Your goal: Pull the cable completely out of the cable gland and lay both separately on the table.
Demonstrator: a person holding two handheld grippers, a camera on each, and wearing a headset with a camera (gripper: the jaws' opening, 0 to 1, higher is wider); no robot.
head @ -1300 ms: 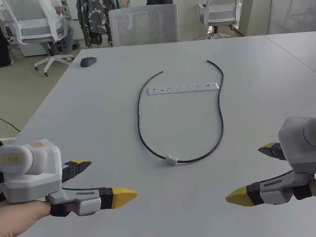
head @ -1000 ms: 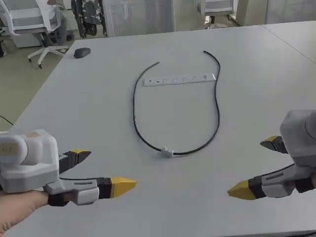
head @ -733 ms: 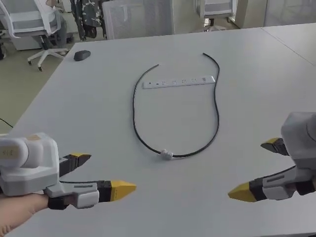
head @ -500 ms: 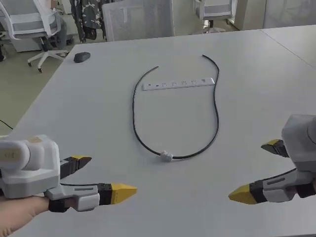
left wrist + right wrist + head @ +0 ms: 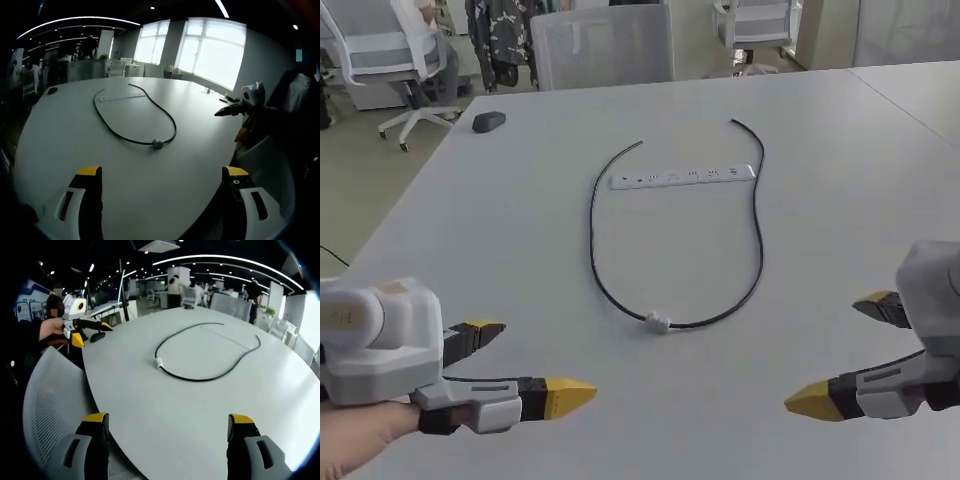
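Cable lies looped on the bench, still threaded through the cable gland. The left hand-held gripper and right hand-held gripper hover wide open and empty, likely one for each part.

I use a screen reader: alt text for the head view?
A thin black cable loops on a grey table, threaded through a white cable gland; the left hand-held gripper and right hand-held gripper hover open nearby.
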